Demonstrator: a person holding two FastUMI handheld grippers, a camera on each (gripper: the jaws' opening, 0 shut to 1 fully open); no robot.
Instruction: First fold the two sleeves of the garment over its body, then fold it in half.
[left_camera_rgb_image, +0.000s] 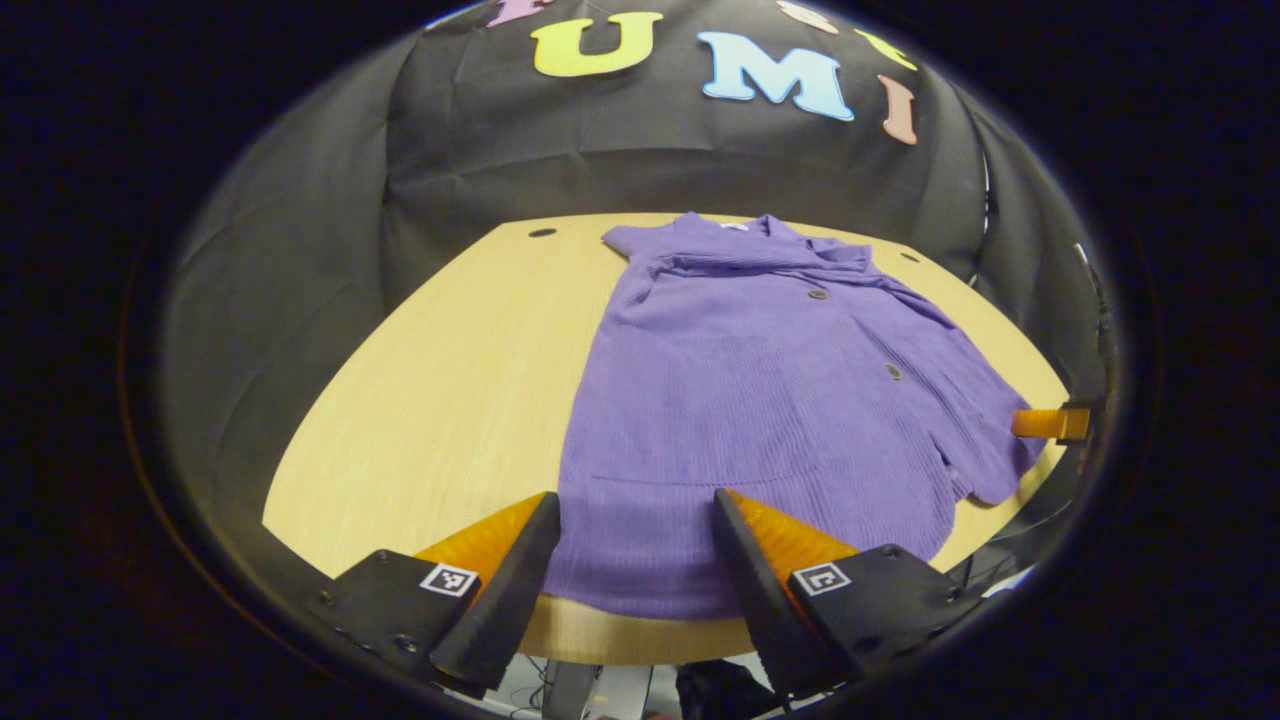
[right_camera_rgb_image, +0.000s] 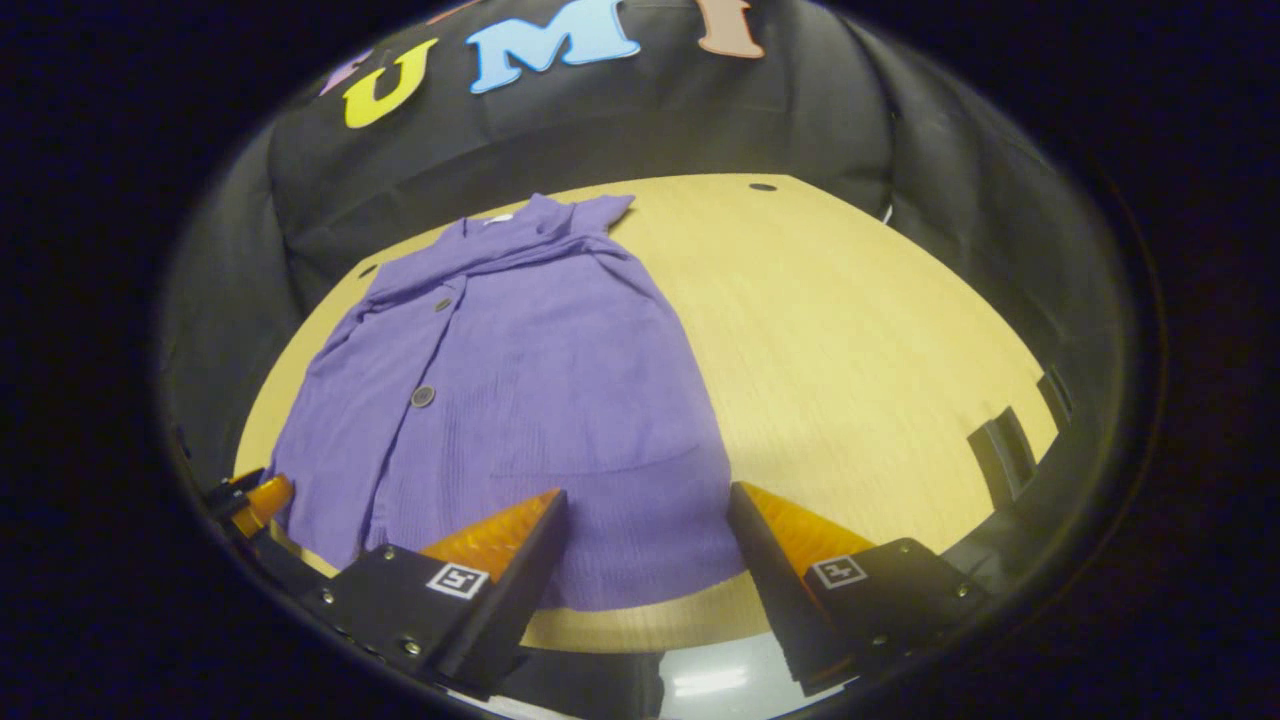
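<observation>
**Currently: cardigan flat on table, both jaws wide**

Purple cardigan (left_camera_rgb_image: 760, 400) lies on the table (left_camera_rgb_image: 440, 400), collar at the far edge, hem at the near edge, not folded in half. I can't tell whether the sleeves lie over the body. Left gripper (left_camera_rgb_image: 635, 560) and right gripper (right_camera_rgb_image: 645, 555) both hover over the hem, jaws spread wide, holding nothing.

Risks as I judge them:
- Thin ribbed knit: a shallow pinch could catch one layer only, so the fold drags crooked.
- Hem sits right at the table edge; a pull toward me could slide it off.

Count: one cardigan, two buttons visible, two grippers, one table.
</observation>
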